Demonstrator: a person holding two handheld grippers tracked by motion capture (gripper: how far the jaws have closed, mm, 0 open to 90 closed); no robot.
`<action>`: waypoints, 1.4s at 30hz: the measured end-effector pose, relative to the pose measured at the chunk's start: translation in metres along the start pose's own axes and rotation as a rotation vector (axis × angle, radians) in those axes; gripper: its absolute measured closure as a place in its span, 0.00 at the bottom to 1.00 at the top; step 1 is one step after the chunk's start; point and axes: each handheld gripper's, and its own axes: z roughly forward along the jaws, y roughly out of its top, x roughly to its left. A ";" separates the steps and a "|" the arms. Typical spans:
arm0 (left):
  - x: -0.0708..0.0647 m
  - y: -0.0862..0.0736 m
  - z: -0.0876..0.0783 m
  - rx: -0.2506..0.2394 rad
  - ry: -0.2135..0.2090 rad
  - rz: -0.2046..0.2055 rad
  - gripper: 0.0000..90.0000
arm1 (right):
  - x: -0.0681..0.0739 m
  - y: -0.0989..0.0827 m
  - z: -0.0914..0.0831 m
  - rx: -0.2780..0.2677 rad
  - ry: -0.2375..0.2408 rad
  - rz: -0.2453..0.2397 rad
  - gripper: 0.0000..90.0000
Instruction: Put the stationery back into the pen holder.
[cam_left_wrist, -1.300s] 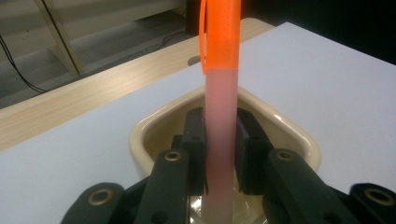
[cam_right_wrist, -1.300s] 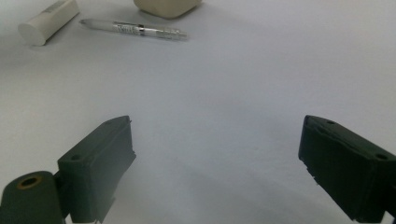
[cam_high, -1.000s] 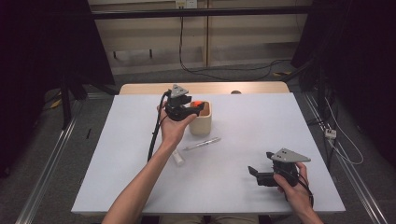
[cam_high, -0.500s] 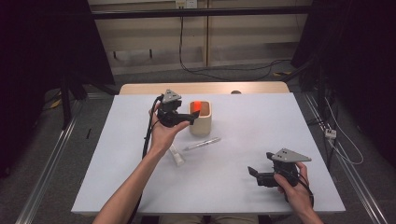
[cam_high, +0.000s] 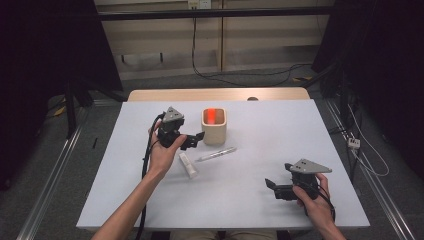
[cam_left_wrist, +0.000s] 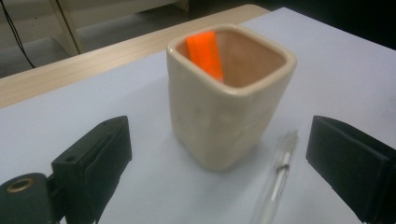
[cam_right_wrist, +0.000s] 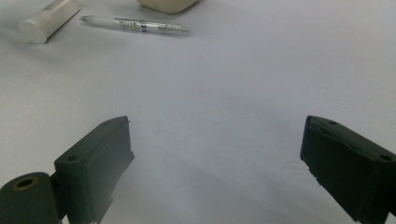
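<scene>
The print on the clear pen (cam_right_wrist: 135, 25) is too small to read.

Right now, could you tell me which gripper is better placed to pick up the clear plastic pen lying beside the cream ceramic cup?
Left, probably: the left gripper hangs open beside the pen and cup; the right gripper sits farther off.

- I see the flat orange marker (cam_left_wrist: 205, 53) only partly; the cream square ceramic cup (cam_left_wrist: 224, 116) hides its lower length.
- I can't read the clear plastic pen's (cam_right_wrist: 135, 24) print.
</scene>
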 end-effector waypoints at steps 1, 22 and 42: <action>0.000 -0.002 -0.002 0.007 0.003 0.002 0.08 | 0.000 0.000 0.000 0.001 0.004 0.001 0.10; -0.009 -0.058 -0.061 0.025 0.027 -0.032 0.06 | 0.007 0.003 0.001 -0.001 0.035 0.001 0.13; -0.045 -0.093 -0.103 0.050 0.045 0.029 0.06 | 0.024 0.037 0.030 0.041 0.060 -0.103 0.13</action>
